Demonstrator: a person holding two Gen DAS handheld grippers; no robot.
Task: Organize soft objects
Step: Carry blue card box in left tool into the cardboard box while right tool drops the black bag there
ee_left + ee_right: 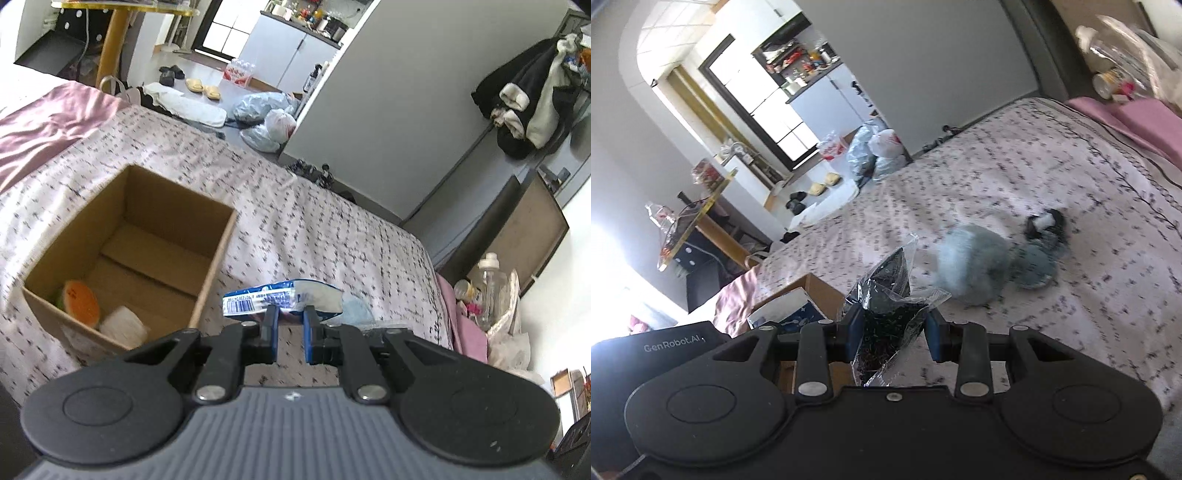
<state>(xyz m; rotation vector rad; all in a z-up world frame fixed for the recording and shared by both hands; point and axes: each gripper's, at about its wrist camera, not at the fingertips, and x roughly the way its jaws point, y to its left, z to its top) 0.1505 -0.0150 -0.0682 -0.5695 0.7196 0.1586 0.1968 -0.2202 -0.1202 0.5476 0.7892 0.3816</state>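
My left gripper (290, 314) is shut on a blue-and-white tissue pack (282, 297) and holds it above the bed, just right of an open cardboard box (125, 206). In the box lie an orange plush (82, 303) and a white soft item (123, 326). My right gripper (892, 325) is shut on a dark item in a clear plastic bag (890, 306). A fluffy grey-blue plush (975, 264) lies on the bed ahead of it, with a grey piece (1036, 266) and a black-and-white item (1045, 223) beside it. The box corner (812, 291) and the tissue pack (790, 314) show at left in the right wrist view.
The bed has a pale patterned cover (314, 229) and a pink sheet (44, 125). Plastic bags (269, 118) and slippers (203, 88) lie on the floor beyond the bed. Bottles and clutter (487, 288) stand by the bed's right side. A wall (388, 110) rises beyond.
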